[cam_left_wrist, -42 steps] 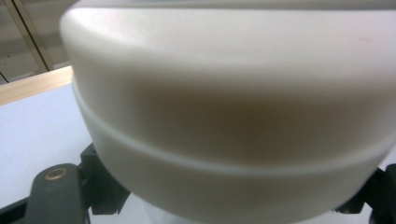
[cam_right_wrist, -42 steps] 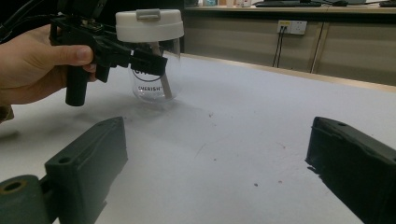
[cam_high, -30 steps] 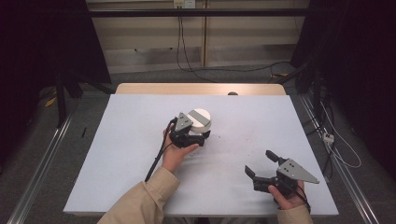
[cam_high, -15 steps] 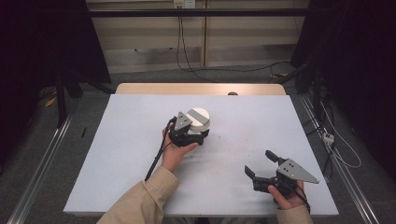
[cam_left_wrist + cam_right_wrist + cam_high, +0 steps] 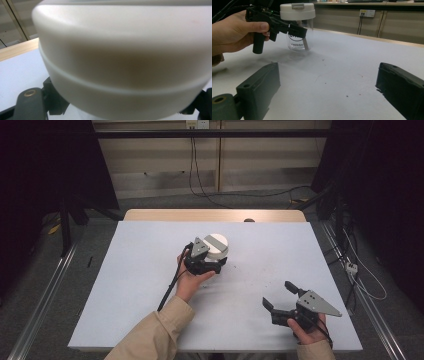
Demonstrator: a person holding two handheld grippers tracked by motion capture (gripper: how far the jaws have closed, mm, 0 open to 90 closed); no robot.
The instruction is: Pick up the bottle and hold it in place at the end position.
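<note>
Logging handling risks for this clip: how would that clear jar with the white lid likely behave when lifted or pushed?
The jar looks rigid, clear and empty, so probably light. Its smooth wall may slip in the left gripper. The broad white lid on a narrower body could make it tip if pushed high.

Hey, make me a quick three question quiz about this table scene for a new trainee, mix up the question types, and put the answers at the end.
1. True or false: the right gripper holds the jar.
2. Multiple choice: the clear jar has which lid? A) black B) white C) none
3. Short answer: which gripper has its jaws around the jar, just under the lid?

Key
1. False. Its jaws stand open over bare table, apart from the jar.
2. B.
3. The left gripper; whether its jaws press the glass cannot be told.
</note>
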